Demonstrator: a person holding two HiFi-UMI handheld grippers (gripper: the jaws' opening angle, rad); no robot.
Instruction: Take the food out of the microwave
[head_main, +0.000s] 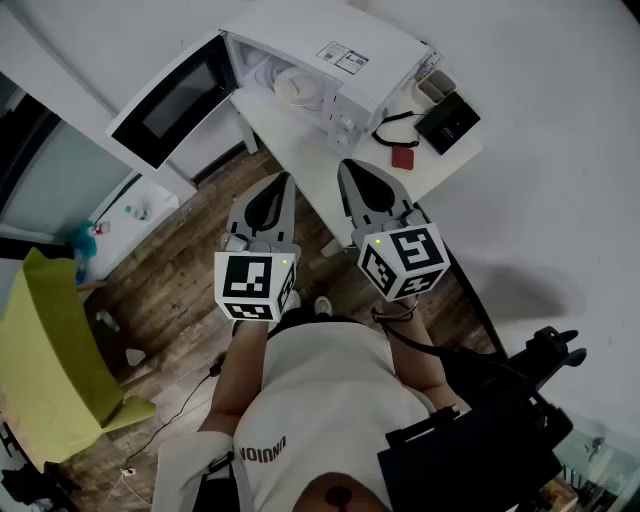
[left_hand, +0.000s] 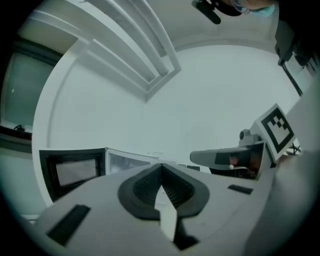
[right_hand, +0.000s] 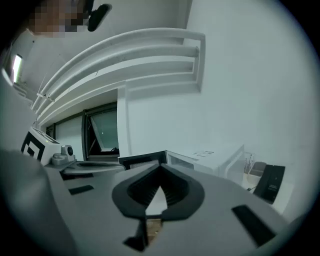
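Microwave (head_main: 345, 70) sits on the white tabletop (head_main: 300, 152) straight ahead of both jaws, with its door (head_main: 180, 95) swung wide open. Left gripper (head_main: 285, 182) and right gripper (head_main: 346, 166) are both clenched on nothing. The food (head_main: 297, 86), a pale round dish, is inside the cavity, well past the jaw tips.

**Sparse room, makeshift kitchen corner**
A white microwave (head_main: 335, 65), door open, stands on a small white table (head_main: 305, 165) by a bare white wall (head_main: 560, 120); the wood-plank floor (head_main: 190, 290) and a yellow-green chair (head_main: 45, 340) suggest an office or lab
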